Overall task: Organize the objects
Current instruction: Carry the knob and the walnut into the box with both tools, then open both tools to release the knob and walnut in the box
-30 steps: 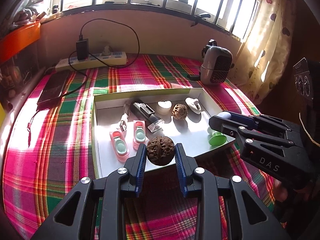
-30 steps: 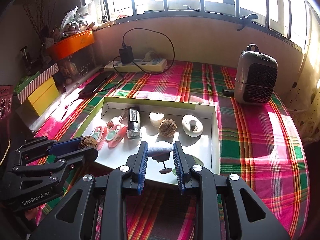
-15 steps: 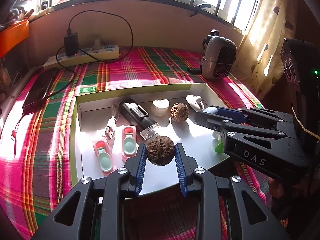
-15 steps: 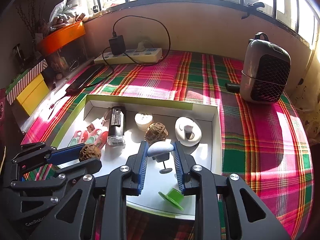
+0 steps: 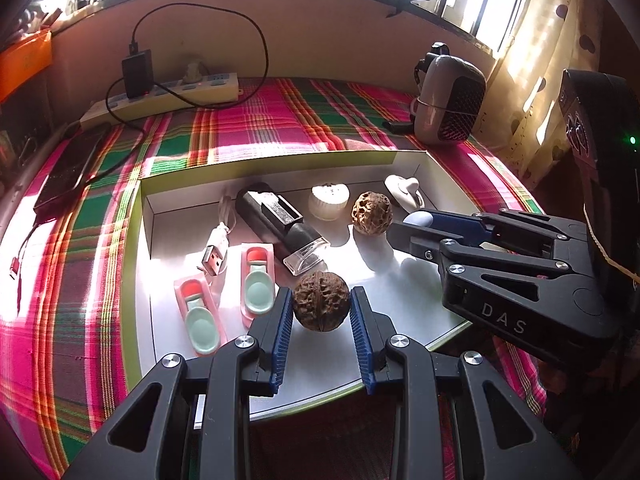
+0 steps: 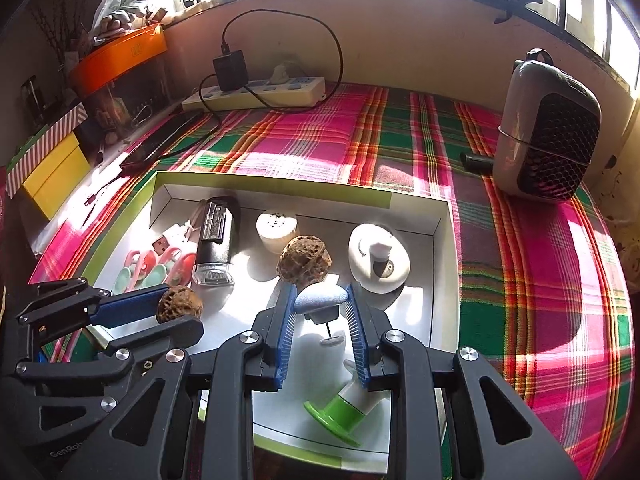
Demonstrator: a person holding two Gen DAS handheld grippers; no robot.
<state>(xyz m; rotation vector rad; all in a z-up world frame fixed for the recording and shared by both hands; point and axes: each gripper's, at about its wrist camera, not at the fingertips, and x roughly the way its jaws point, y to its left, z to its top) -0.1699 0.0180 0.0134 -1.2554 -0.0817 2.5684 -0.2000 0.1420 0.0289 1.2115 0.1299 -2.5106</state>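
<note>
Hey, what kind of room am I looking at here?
Likely a home, at a window ledge: plaid cloth under barred windows, a power strip with charger, and a small heater.

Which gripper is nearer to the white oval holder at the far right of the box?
Right. The right gripper hangs just in front of the white oval holder, shut on a pale blue knob. The left gripper, holding a walnut, is farther off, near the box's left side.

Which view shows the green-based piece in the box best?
The right wrist view: the green-based piece lies tipped over in the white box, partly behind the right gripper. In the left wrist view the right gripper hides it.
</note>
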